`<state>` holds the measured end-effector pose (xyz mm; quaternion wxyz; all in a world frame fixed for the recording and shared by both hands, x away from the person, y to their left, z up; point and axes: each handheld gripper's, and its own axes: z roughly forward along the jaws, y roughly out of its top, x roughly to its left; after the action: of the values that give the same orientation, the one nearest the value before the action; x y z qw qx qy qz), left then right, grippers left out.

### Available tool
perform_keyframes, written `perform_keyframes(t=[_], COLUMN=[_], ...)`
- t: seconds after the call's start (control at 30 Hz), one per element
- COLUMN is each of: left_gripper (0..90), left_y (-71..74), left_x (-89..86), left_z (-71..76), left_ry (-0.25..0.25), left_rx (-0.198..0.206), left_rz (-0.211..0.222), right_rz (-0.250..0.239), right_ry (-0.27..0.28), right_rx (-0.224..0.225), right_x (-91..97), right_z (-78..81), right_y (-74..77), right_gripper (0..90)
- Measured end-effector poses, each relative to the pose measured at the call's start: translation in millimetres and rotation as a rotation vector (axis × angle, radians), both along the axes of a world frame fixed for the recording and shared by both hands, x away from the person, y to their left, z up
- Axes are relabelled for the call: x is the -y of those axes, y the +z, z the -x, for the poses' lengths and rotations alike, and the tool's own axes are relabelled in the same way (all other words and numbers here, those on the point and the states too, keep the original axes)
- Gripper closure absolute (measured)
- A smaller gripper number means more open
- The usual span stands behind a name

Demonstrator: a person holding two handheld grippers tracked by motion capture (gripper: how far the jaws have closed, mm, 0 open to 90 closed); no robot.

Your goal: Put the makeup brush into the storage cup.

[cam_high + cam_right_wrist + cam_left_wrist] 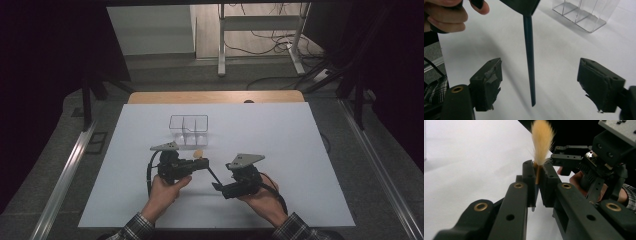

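Observation:
A brush with a tan bristle tuft (pixel 542 140) and a thin dark handle (pixel 530 65) is clamped near its ferrule by my left gripper (pixel 538 173), which is shut on it. In the high view the left gripper (pixel 200 162) sits at centre left, the brush tuft (pixel 199 153) pointing toward the far side and the handle (pixel 214 175) slanting toward my right gripper (pixel 220 187). My right gripper (pixel 544 83) is open; the handle's end hangs between its pads (pixel 489 82) without touching either.
A clear plastic organizer (pixel 188 130) with several compartments stands upright just beyond the left gripper; its wall (pixel 584 15) is at the top right of the right gripper view. A white sheet (pixel 300 150) covers the table, with a wooden edge (pixel 215 96) behind.

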<state>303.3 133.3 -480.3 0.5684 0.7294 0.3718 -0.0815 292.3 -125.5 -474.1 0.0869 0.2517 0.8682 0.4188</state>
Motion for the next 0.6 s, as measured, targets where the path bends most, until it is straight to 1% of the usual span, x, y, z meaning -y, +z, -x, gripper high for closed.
perform_keyframes(t=[0.17, 0.2, 0.53, 0.6], left_gripper=[83.7, 83.7, 83.7, 83.7], left_y=[1.0, 1.3, 4.6, 5.4], left_x=[-3.4, -3.8, -15.4, -18.5], left_z=[0.3, 0.6, 1.9, 2.3], left_ry=[0.002, 0.008, 0.029, 0.036], left_rx=[0.015, 0.015, 0.039, 0.042], left_rz=[-0.012, -0.009, -0.032, -0.032], right_rz=[-0.002, 0.003, 0.019, 0.02], right_ry=[-0.003, -0.003, -0.014, -0.018], right_rx=[-0.004, -0.005, -0.01, -0.019], right_x=[3.1, 4.6, 10.9, 13.2], right_z=[-0.7, -1.3, -2.9, -3.8], right_y=[-1.1, -1.6, -4.4, -5.3], right_gripper=[15.6, 14.3, 9.8, 8.0])
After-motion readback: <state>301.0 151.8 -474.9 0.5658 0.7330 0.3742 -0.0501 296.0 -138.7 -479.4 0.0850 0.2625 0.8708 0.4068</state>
